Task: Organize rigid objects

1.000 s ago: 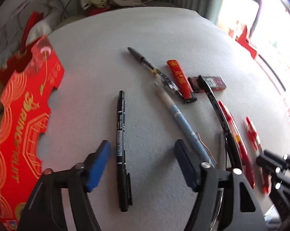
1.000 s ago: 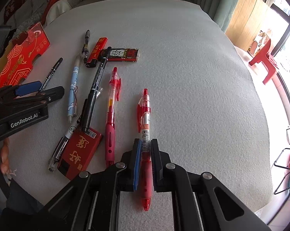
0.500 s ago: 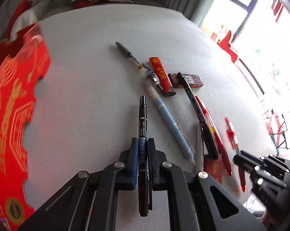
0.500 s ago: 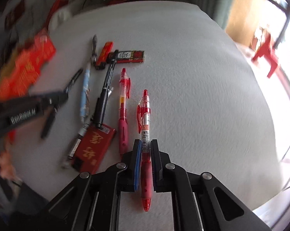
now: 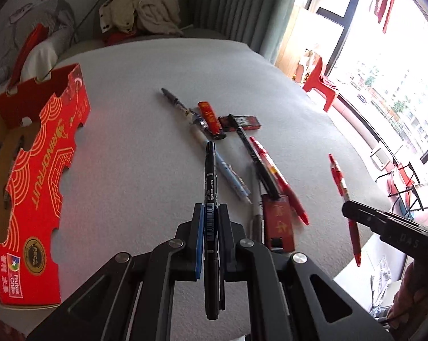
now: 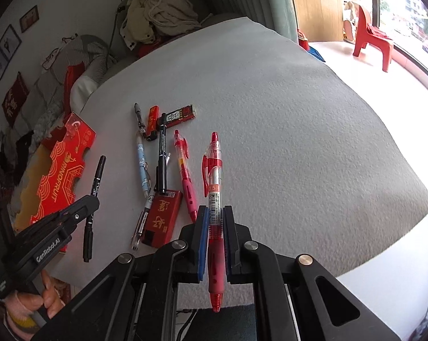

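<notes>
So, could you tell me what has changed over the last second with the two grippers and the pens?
The left gripper, open around the black marker a second ago, has shut on it and lifted it off the table. The right gripper stayed shut on the red gel pen and has raised it too. The other pens, the red cases and the red fruit box lie as before.

"RINOFRUIT" on red box (image 5: 47,167), "GenRobot.AI" on left gripper (image 6: 90,201)
</notes>
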